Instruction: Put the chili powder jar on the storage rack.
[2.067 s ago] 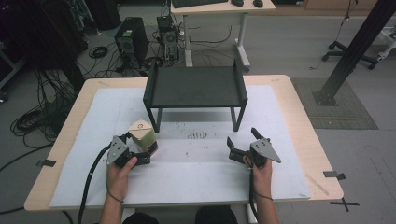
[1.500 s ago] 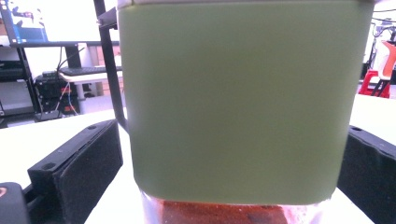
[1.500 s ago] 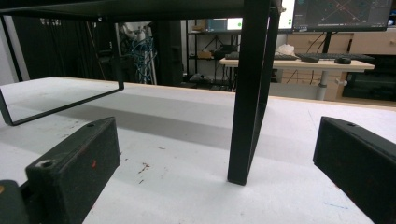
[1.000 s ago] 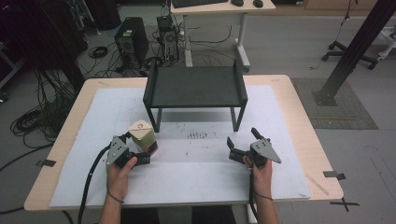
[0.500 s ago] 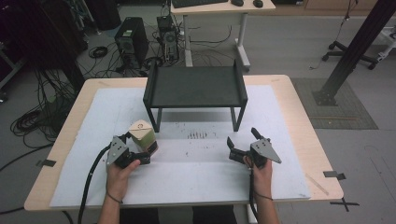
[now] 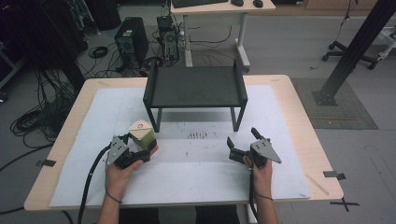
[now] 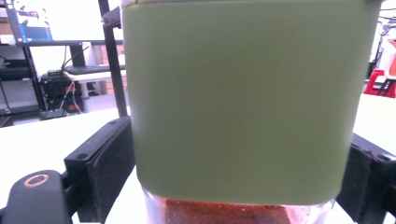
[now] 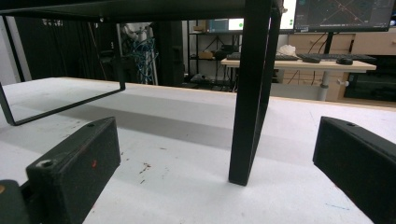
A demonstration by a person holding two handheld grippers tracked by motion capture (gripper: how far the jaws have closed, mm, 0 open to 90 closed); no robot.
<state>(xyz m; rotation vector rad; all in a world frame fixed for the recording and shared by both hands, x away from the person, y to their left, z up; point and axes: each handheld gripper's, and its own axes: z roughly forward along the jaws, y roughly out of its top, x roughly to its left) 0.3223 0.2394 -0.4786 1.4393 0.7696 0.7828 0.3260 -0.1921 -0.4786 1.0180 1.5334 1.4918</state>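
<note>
White worktop (image 6: 187, 172) carries a black rack (image 6: 195, 88); left tongs (image 6: 139, 150) have just closed onto the green jar (image 6: 141, 133), right tongs (image 6: 241, 147) stand wide.

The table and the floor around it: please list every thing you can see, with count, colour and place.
Jar: one, green label, tan lid, reddish contents; front left of the mat, between the left gripper's jaws.
Shelf rack: one, black; centre back of the mat.
Mat: one, white; covers the table.
Table: one, light wood.
Computer tower: one, black; floor behind.
Desk: one, pale; far back.
Left gripper: one, black; jaws have just been closing onto the jar.
Right gripper: one, black; open, front right.
</note>
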